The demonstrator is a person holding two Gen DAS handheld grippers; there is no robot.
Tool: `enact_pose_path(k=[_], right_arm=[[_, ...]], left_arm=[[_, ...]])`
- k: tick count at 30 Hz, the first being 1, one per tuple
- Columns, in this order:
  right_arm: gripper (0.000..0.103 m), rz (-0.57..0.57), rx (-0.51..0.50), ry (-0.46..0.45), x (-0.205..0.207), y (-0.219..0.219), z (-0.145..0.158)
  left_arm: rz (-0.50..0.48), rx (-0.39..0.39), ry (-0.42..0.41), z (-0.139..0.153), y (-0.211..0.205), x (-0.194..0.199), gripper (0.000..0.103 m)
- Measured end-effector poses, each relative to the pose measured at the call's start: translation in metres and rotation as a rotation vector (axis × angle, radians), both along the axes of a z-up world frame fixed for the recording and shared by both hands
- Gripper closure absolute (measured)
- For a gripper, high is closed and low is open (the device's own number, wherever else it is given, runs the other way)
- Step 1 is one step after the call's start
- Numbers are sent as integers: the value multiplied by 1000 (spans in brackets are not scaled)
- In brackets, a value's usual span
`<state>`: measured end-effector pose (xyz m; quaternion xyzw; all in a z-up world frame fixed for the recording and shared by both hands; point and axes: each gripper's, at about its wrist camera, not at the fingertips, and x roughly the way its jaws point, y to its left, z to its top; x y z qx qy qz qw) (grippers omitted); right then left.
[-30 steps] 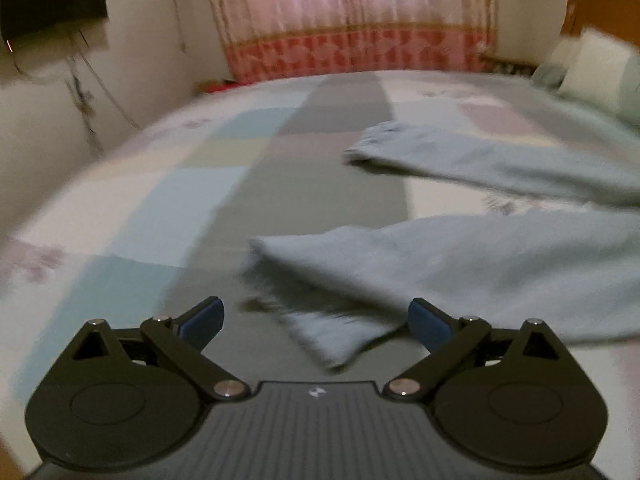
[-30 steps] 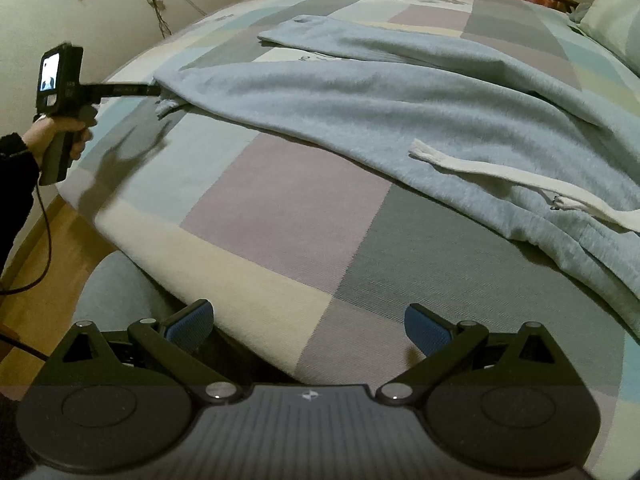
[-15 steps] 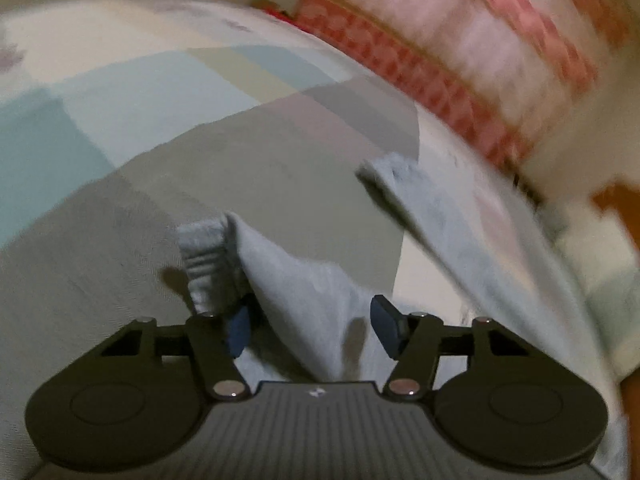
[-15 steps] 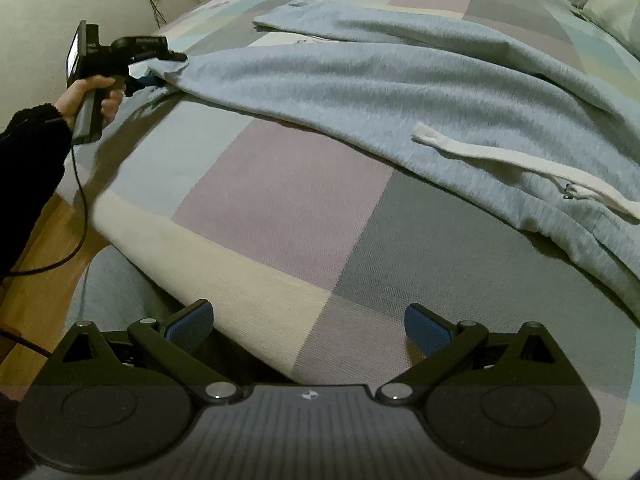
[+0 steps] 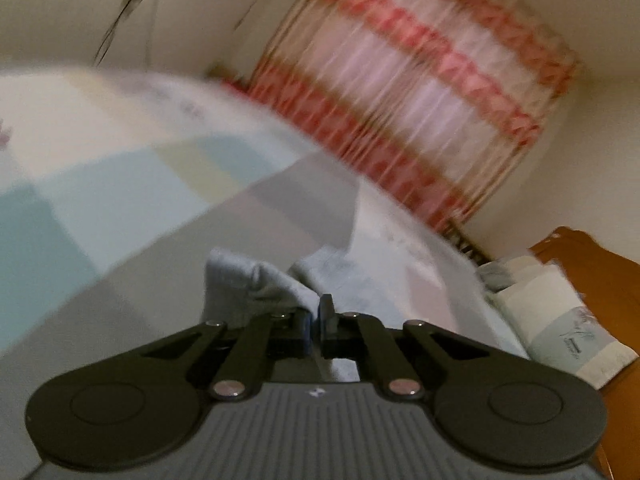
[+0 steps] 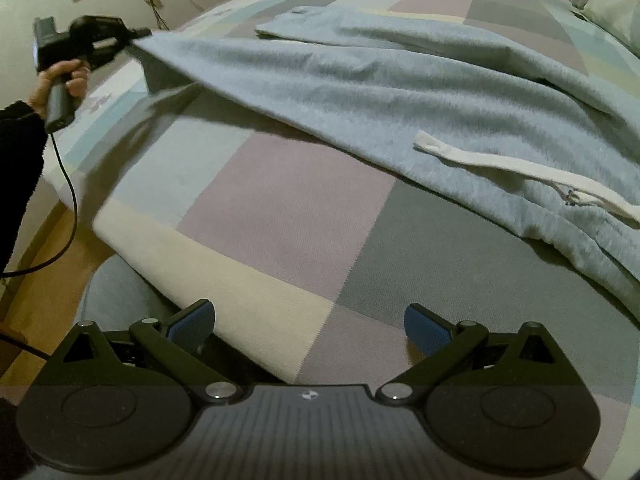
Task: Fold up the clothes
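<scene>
Left wrist: tongs (image 5: 314,322) pinch sweatpants (image 5: 256,280) cuff (raised)

Motion blur smears the curtain (image 5: 404,120) and bedspread (image 5: 120,184) ahead of the left gripper (image 5: 314,322), whose closed fingers hide the pinched hem. The sweatpants (image 6: 400,92) run off frame right of the right gripper (image 6: 308,326).

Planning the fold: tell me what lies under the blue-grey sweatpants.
The sweatpants lie on a patchwork bedspread. The left gripper lifts one leg end clear. What the cloth covers is hidden.
</scene>
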<state>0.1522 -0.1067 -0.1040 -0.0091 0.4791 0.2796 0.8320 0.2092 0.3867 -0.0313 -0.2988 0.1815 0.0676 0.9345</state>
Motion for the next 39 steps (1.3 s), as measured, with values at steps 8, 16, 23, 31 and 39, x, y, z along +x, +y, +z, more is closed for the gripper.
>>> enact_pose_path(k=[8, 16, 23, 31, 39], right_arm=[[0, 5, -1, -17, -3, 0, 5], [0, -7, -5, -38, -4, -4, 10], [0, -42, -16, -71, -5, -15, 14], [0, -82, -28, -108, -6, -28, 17], [13, -194, -68, -159, -1, -71, 21]], left_arm=[[39, -12, 163, -29, 12, -36, 102], [95, -77, 255, -77, 29, -62, 101], [67, 1, 280, -62, 23, -72, 91], [70, 28, 330, -55, 20, -83, 89], [184, -135, 343, -54, 58, -97, 59]])
